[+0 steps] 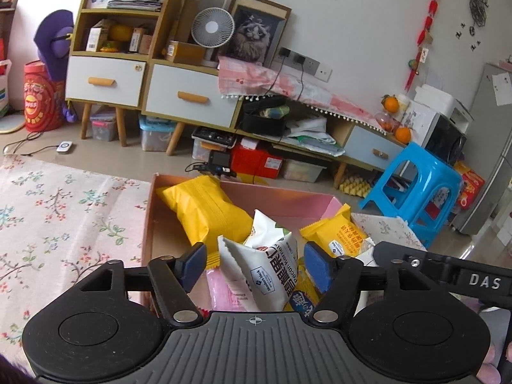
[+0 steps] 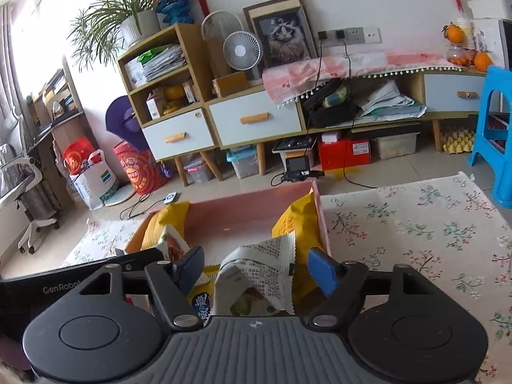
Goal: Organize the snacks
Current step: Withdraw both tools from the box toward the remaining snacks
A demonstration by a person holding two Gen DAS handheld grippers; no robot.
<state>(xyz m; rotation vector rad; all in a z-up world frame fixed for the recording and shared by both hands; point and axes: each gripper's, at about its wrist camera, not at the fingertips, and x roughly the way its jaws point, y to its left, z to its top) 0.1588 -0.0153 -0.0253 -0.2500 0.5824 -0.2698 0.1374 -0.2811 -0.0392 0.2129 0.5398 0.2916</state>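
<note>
Here, both grippers hovered over the near end of the pink box (image 1: 246,198), which sat on a floral cloth (image 1: 64,211). The left gripper (image 1: 254,267) had its jaws spread, the blue pads standing clear on either side of a white snack packet (image 1: 272,275) that lay among the other packets. The right gripper (image 2: 256,270) was likewise released: a white printed packet (image 2: 259,275) stood between its jaws, with a gap showing at each pad.

Risks, as judged: the packet under the right gripper stood propped on edge and might topple or slide against the yellow pouch (image 2: 297,224) leaning at the box's right wall. A re-closing jaw could catch a crimped edge of a neighbouring wrapper and drag it out. The two tools were close together, so their housings might collide.

Contents: a large yellow bag (image 1: 204,211) lay toward the box's far left corner; a smaller yellow packet (image 1: 339,233) rested at the right wall; white packets, a pink wrapper (image 1: 220,291) and a blue-labelled item (image 2: 200,304) crowded the near end. The far middle of the box floor remained bare.
</note>
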